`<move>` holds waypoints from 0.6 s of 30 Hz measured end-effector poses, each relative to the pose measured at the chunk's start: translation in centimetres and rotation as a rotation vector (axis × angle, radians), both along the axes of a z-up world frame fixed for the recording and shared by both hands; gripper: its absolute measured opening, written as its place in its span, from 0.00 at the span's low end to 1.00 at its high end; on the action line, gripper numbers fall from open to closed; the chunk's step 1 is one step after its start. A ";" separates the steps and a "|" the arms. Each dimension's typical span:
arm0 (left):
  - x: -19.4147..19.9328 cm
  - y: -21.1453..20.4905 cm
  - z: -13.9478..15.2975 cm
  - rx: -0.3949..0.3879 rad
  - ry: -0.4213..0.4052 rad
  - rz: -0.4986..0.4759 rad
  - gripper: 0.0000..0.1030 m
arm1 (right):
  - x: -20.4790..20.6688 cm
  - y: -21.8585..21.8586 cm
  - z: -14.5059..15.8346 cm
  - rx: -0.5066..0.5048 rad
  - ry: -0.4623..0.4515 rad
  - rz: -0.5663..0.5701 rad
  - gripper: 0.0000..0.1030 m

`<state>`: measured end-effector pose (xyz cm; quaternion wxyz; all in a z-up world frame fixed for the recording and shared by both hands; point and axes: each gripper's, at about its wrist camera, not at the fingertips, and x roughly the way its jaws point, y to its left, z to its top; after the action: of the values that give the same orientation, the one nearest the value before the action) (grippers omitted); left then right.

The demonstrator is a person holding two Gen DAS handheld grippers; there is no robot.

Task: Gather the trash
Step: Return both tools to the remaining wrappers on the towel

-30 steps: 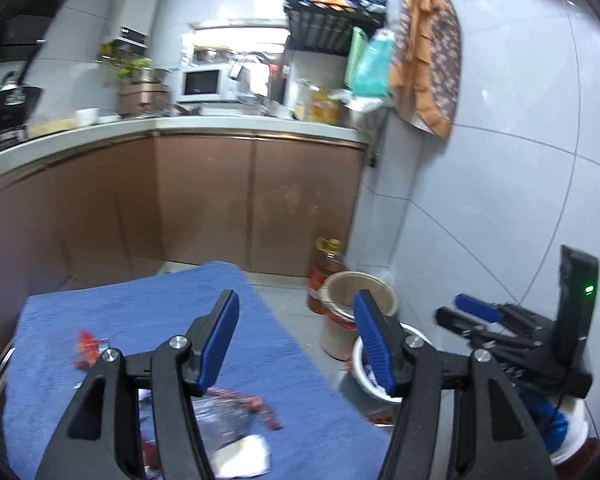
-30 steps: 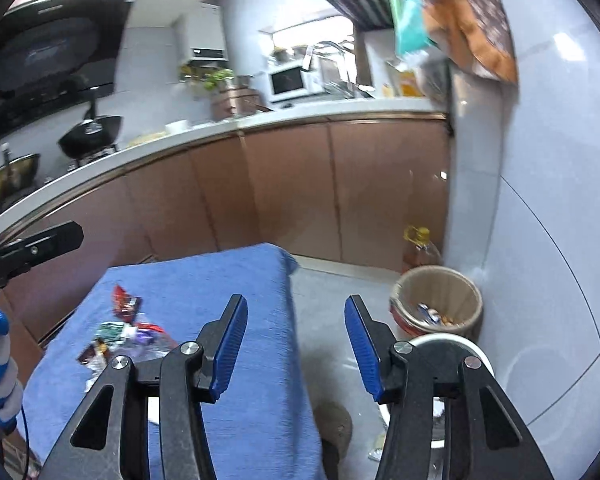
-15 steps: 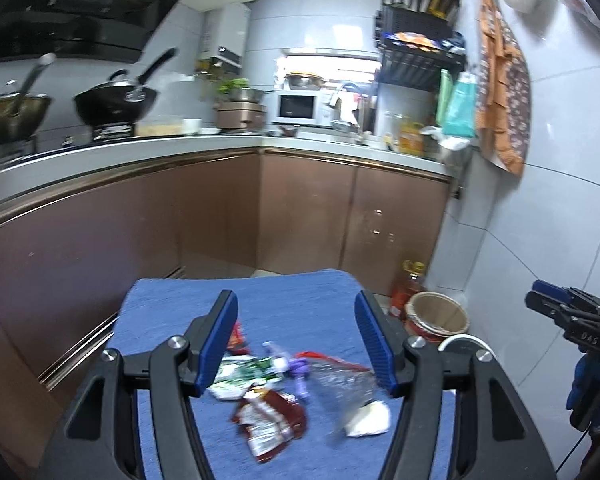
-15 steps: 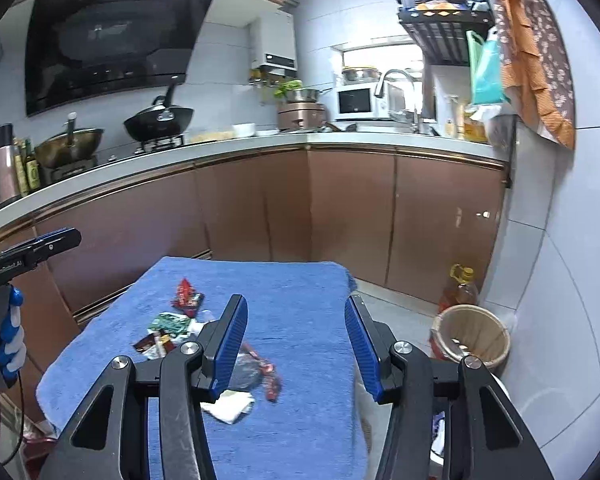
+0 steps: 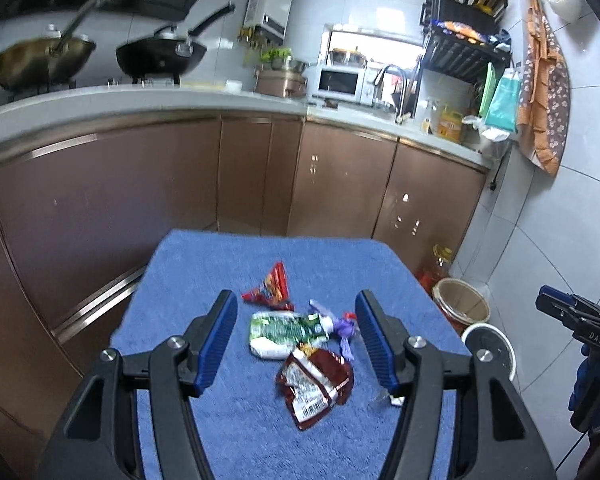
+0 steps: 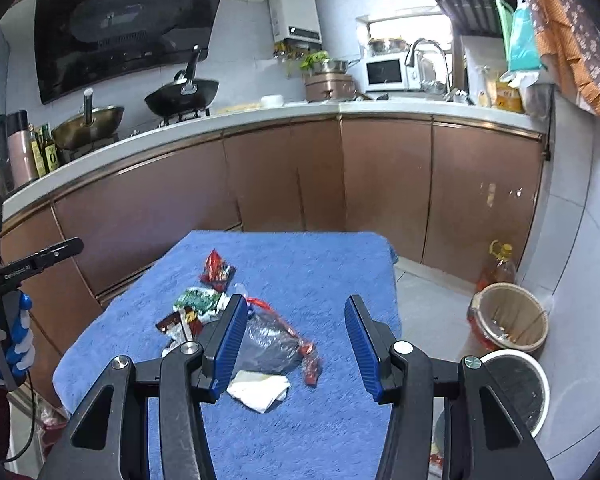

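Several pieces of trash lie on a blue towel-covered table [image 5: 204,264] [image 6: 320,264]. A red triangular wrapper [image 5: 270,286] [image 6: 216,270], a green-and-white packet [image 5: 286,332] [image 6: 196,300], a dark red sachet [image 5: 314,384], a purple scrap [image 5: 346,328], a clear plastic bag with red trim [image 6: 272,340] and a white crumpled tissue [image 6: 260,390]. My left gripper [image 5: 296,338] is open and empty above the packets. My right gripper [image 6: 294,344] is open and empty above the clear bag.
A tan waste basket [image 5: 462,300] [image 6: 510,322] and a white-rimmed bin [image 5: 488,344] [image 6: 516,388] stand on the floor right of the table, beside an oil bottle [image 6: 500,264]. Brown cabinets [image 6: 380,184] and a countertop with woks run behind.
Both views swung left from the bins to the table. The trash now lies between the jaws of each gripper. Both grippers stayed open.
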<state>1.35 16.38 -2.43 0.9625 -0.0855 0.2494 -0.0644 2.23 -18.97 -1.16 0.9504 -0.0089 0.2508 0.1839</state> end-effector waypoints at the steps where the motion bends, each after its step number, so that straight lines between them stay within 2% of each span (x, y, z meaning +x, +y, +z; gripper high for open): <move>1: 0.3 0.0 -0.6 -0.005 0.017 0.002 0.58 | 0.2 0.1 -0.4 -0.004 0.011 0.003 0.47; 5: 1.7 -0.2 -2.8 -0.026 0.076 0.002 0.58 | 1.2 -0.4 -2.0 0.000 0.054 0.008 0.47; 18: 5.9 -0.4 -9.1 -0.024 0.241 -0.001 0.58 | 5.5 -0.7 -5.8 0.020 0.159 0.024 0.47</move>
<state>7.22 15.96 -11.56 0.9245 -0.1040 0.3623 -0.0571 7.73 -19.64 -7.00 0.9252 0.0123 0.3237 0.1979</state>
